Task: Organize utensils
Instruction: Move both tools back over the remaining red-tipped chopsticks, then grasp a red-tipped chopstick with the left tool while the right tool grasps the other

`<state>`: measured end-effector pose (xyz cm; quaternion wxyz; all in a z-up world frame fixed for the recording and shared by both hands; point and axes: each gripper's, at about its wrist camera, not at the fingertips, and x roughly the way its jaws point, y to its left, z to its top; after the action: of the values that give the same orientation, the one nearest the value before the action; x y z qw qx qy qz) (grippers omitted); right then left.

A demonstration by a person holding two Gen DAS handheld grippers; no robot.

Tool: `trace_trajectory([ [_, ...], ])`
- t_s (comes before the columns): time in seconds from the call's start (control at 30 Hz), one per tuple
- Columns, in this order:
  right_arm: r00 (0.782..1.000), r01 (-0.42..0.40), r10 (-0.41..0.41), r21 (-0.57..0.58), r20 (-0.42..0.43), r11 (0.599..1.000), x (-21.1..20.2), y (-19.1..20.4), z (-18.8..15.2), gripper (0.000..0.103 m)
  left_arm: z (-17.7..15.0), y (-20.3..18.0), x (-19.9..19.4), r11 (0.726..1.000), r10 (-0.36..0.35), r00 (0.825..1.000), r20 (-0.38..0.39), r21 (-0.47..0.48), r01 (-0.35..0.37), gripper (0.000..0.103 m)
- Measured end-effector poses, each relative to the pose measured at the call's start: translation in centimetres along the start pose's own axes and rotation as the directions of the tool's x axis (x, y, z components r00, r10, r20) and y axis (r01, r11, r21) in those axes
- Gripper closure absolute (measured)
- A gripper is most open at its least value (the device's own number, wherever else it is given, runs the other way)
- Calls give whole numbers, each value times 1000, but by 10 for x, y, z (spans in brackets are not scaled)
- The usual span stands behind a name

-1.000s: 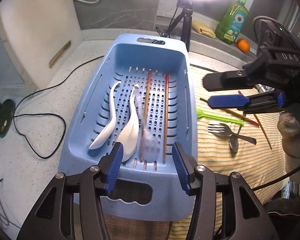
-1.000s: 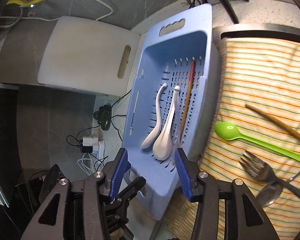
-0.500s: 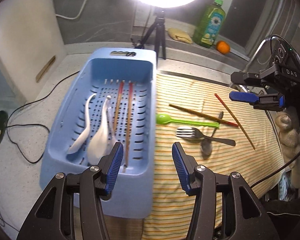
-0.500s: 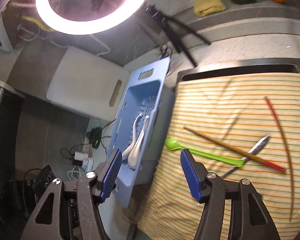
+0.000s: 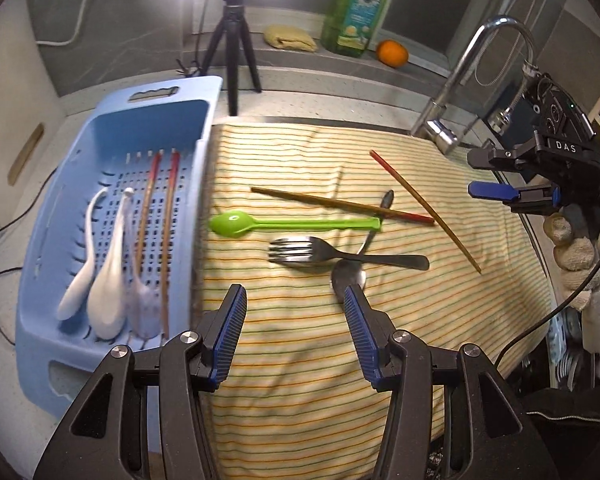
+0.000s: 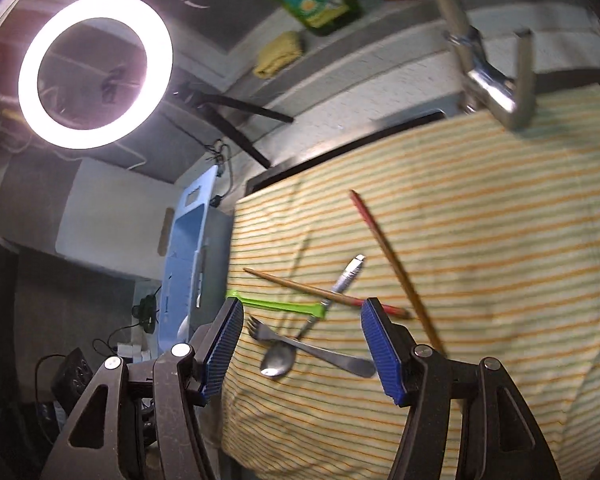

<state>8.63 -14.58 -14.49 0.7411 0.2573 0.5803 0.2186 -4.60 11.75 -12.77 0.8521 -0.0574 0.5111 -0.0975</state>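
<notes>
Utensils, namely the fork (image 5: 300,249), green spoon (image 5: 236,224) and what appears to be a metal spoon (image 5: 349,276), await sorting into the basket (image 5: 100,128), so we hold left gripper (image 5: 294,322) and right gripper (image 6: 302,344) parted, empty.

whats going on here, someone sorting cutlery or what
A person with a gripper in each hand is sorting utensils into a blue basket. White spoons and a pair of chopsticks already lie in it. On the striped cloth a green spoon, fork, metal spoon and two more chopsticks wait. The left gripper and right gripper are open and empty above the cloth.
</notes>
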Motion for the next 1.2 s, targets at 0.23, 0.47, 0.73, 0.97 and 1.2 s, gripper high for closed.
trace_trajectory([
  [0.23, 999, -4, 6, 47, -34, 999, 1, -17, -10, 45, 14, -9, 18, 997, -1, 999, -53, 72, 5, 53],
  [0.47, 994, 106, -106, 11, -2, 994, 2, -28, -13, 46, 25, -17, 27, 991, -9, 997, -70, 129, 18, 53],
  [0.73, 982, 180, -183, -60, -49, 982, 14, -37, -12, 58, 50, -48, 53, 929, 40, 993, -107, 370, 2, 66],
  [0.97, 973, 212, -220, -109, -67, 971, 25, -33, -8, 67, 73, -80, 96, 808, 117, 976, -185, 588, 15, 80],
  [1.2, 967, 234, -243, -117, -76, 965, 31, -37, -8, 72, 77, -103, 132, 678, 176, 946, -271, 731, 83, 85],
])
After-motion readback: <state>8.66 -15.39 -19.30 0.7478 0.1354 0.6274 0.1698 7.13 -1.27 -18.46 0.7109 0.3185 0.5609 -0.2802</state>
